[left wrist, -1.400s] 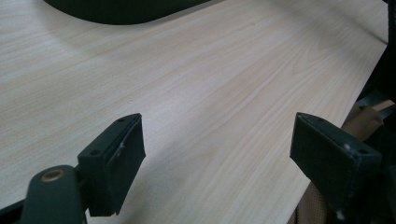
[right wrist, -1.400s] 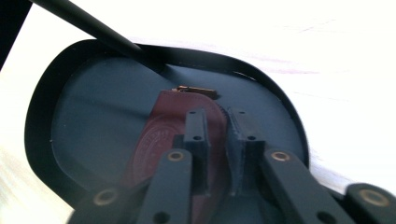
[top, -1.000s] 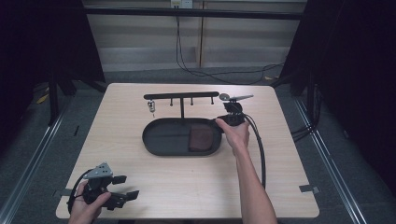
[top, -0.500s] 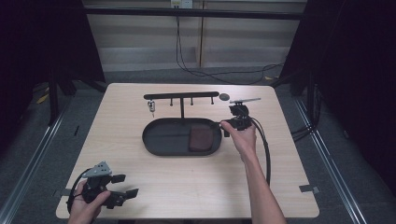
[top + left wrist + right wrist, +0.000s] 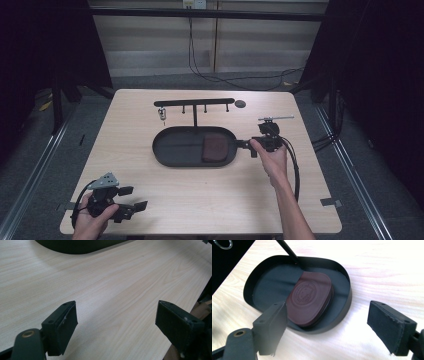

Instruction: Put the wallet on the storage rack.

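My right gripper (image 5: 248, 145) sits just off the right end of the black oval tray (image 5: 347, 303), its fingers (image 5: 272, 327) having just been opening and now wide apart with nothing between them. The brown leather coin pouch (image 5: 310, 301) lies flat in the right half of that tray, embossed face up, its zipped edge toward me. I judge it light, soft and a little slick on the leather, so I would take it across the rounded near edge, where the zip seam gives some stiffness, not by the flat face. My left gripper (image 5: 131, 199) rests at the near left corner of the worktop (image 5: 200, 200), fingers (image 5: 61, 323) apart and empty.
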Motion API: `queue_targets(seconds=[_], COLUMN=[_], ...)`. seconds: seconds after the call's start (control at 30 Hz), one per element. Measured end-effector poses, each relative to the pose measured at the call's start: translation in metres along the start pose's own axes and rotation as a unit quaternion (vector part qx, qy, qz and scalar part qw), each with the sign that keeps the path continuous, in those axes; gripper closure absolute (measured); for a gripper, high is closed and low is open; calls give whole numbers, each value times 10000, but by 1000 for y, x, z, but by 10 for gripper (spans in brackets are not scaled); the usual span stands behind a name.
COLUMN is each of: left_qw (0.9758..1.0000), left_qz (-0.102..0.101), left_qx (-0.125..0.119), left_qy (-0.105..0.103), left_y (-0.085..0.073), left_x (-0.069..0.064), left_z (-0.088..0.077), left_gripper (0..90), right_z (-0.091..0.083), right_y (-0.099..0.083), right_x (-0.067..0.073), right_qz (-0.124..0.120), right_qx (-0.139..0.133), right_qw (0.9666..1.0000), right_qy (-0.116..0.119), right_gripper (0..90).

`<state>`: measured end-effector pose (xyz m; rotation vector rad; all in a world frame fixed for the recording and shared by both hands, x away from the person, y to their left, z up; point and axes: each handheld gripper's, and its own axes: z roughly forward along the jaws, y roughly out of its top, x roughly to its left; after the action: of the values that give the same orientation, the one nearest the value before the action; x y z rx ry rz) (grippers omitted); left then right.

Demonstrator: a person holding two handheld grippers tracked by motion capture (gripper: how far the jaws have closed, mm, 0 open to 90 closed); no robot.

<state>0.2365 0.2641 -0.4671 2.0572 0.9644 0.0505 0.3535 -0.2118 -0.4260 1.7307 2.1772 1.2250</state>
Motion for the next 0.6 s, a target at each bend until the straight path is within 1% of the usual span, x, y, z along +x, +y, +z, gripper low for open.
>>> queue_targets(seconds=[0.17, 0.23, 0.3, 0.33, 0.5, 0.6], left_qw=[10000, 10000, 9999, 9999, 9999, 9999], left_qz=[-38, -29, -25, 4, -42, -56], left_qx=[0, 2, 13, 22, 23, 32], left_qy=[65, 93, 131, 134, 156, 125], left_y=[0, 0, 0, 0, 0, 0], left_x=[1, 1, 1, 1, 0, 1], left_z=[-1, -1, -1, -1, 0, 0], left_gripper=[176, 176, 176, 176, 176, 176], right_z=[-15, -20, -24, -27, -38, -45], right_y=[-10, -17, -23, -27, -48, -59], right_x=[1, 1, 2, 2, -2, -2], right_qz=[-142, -146, -223, -237, -205, -244], right_qx=[-64, -104, -47, -87, -136, -196], right_qw=[9998, 9998, 9996, 9996, 9993, 9989], right_qy=[-111, -59, -157, -161, -284, -349], right_gripper=[164, 172, 172, 174, 182, 188])
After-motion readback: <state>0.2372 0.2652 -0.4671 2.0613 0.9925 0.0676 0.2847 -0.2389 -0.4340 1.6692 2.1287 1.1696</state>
